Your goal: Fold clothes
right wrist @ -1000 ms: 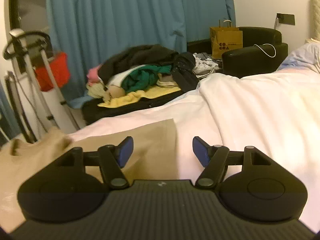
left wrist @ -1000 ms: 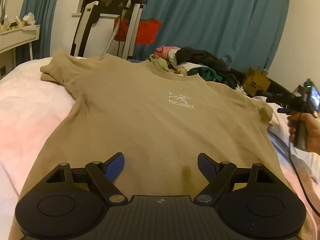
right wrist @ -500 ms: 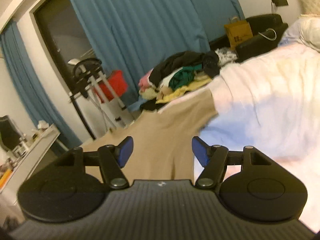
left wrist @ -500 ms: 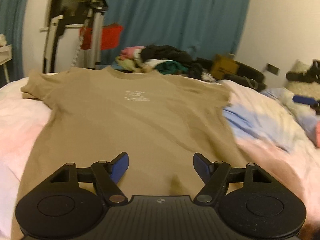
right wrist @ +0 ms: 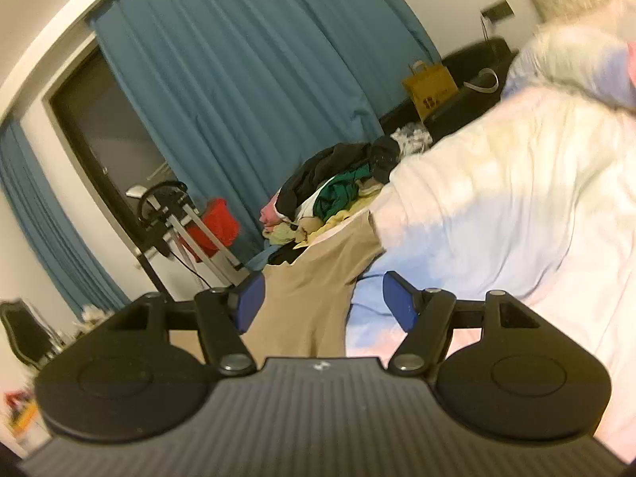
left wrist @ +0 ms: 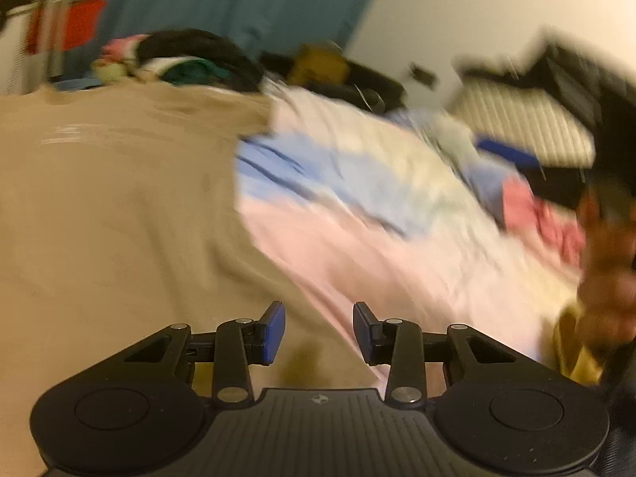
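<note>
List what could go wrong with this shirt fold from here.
1. The left gripper is closing over the shirt's hem edge, with nothing visibly between the pads; it may pinch the duvet along with the hem, or miss.
2. The left view is badly blurred, so aim on that edge is doubtful.
3. The right gripper is open, holding nothing, over the shirt's other edge; a one-sided lift would likely drag the shirt crooked.

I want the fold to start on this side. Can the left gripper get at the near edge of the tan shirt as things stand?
Probably yes. The left gripper hangs right over the tan shirt where its edge meets the pink bedding, jaws closing with nothing between them yet and nothing in the way. The picture is blurred, so contact is unclear.
</note>
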A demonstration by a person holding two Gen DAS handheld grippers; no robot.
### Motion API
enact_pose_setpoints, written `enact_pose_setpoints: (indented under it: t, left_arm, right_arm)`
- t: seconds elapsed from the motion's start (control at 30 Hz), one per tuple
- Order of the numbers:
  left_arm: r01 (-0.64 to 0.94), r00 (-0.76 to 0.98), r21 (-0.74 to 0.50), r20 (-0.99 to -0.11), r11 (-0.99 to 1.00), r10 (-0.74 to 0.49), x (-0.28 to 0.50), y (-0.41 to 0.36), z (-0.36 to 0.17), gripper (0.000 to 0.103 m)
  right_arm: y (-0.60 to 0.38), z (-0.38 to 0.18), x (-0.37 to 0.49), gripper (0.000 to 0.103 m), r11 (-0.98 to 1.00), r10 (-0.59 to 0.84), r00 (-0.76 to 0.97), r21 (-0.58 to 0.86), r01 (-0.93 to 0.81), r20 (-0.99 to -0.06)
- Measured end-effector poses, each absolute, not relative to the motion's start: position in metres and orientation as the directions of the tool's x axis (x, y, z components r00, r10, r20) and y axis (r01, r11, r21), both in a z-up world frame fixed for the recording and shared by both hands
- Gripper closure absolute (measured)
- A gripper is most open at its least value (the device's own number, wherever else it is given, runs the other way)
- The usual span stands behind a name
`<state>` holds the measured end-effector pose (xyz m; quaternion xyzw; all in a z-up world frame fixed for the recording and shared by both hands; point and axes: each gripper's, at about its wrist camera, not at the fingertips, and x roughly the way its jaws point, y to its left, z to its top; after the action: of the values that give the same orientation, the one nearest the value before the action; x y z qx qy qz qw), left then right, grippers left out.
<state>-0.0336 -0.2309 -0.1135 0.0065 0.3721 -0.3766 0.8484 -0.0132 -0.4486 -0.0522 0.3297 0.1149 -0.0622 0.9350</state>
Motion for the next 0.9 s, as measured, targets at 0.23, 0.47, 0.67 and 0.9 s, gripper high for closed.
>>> enact_pose_setpoints:
  t: [0.23, 0.47, 0.67, 0.9]
  left_arm:
    - [0.737, 0.423, -0.073, -0.726, 0.672, -0.542, -0.053, -0.269, -0.157, 0.057]
    - [0.778, 0.463, 0.031, -0.702, 0.627, -0.54, -0.069, -0.28, -0.17, 0.096]
    - [0.836, 0.439, 0.021, -0.624, 0.548, -0.646, -0.092, -0.275, -0.145, 0.098]
    - [0.848, 0.315, -0.14, -0.642, 0.511, -0.699, -0.082, -0.275, -0.156, 0.097]
  right_arm:
    - [-0.448, -0.062, -0.007, 0.034, 0.772, -0.006, 0.964, 0.611, 0.174, -0.267]
    - [-0.455, -0.066, -0.008, 0.034, 0.753, 0.001, 0.965, 0.635, 0.171, -0.26]
    - [-0.462, -0.067, -0.014, 0.034, 0.721, -0.013, 0.974, 0.673, 0.164, -0.224]
    - [-0.459, -0.065, -0.014, 0.034, 0.739, -0.008, 0.98, 0.659, 0.141, -0.201]
